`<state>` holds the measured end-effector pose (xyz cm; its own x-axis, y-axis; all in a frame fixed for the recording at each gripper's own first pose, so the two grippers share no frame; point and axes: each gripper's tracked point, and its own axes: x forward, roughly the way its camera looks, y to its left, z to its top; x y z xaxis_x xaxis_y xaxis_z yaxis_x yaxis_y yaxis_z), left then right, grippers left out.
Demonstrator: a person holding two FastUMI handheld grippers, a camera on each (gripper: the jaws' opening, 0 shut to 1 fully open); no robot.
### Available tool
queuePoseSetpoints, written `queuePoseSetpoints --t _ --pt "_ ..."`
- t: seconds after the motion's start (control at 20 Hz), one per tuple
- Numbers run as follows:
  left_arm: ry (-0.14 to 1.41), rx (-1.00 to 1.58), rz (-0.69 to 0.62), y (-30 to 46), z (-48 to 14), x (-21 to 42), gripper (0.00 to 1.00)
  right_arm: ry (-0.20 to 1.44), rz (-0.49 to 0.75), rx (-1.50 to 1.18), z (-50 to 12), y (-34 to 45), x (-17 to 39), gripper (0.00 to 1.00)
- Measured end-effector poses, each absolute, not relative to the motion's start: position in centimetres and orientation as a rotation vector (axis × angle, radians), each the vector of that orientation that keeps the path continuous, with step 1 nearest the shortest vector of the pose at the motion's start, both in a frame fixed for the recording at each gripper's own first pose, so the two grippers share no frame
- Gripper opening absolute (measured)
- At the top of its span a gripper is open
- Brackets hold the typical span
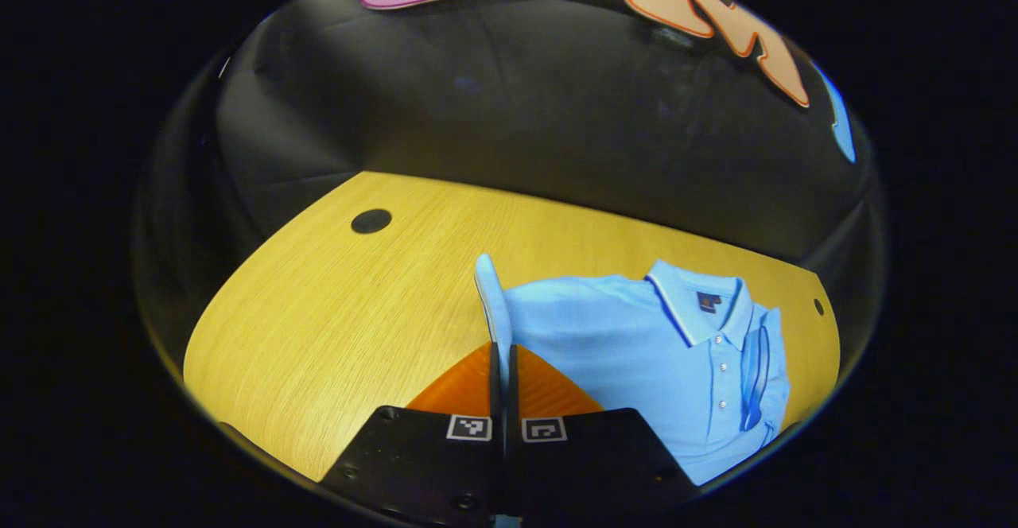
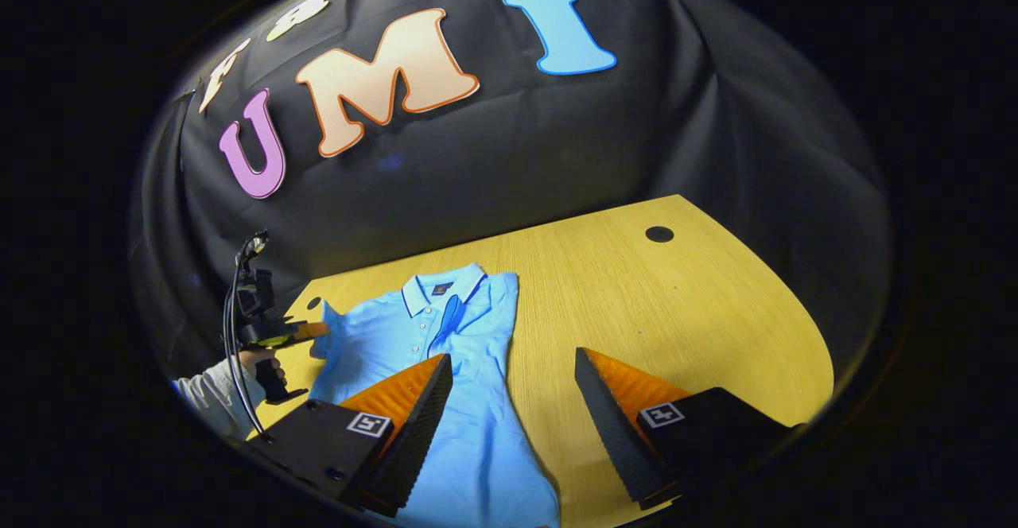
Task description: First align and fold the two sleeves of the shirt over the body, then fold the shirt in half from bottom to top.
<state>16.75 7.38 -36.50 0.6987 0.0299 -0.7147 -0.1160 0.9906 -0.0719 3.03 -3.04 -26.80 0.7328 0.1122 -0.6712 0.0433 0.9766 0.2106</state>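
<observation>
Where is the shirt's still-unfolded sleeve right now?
In the left gripper view, the sleeve stands lifted off the wooden table, pinched in the left gripper at the polo shirt's left edge.

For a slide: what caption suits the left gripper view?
Left hand-held gripper shut on a lifted sleeve of the shirt on the table.

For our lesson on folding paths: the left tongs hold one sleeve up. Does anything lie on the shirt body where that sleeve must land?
Nothing visible blocks it. The left tongs pinch the raised sleeve; the shirt body beside it is bare, with the other sleeve already folded over near the placket.
</observation>
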Motion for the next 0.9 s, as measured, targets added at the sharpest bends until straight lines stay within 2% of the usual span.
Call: queuePoseSetpoints --t 0.35,0.75,0.85,0.9 --pt "0.79 -0.055 -0.097 -2.2 -35.5 16.8 0.0 0.733 0.025 0.229 -26.1 -4.5 1.9 0.97" --pt "0.872 0.002 -0.165 -5.6 -39.2 15.2 0.0 0.734 0.0 0.242 -26.2 -4.0 1.8 0.97" --pt "0.843 -0.033 -0.221 -6.4 -38.2 15.0 0.05 0.722 -0.021 0.229 -26.3 -4.1 2.2 0.97" --pt "0.829 -0.059 -0.242 -6.6 -37.7 14.4 0.28 0.717 -0.029 0.225 -26.4 -4.0 2.3 0.97"
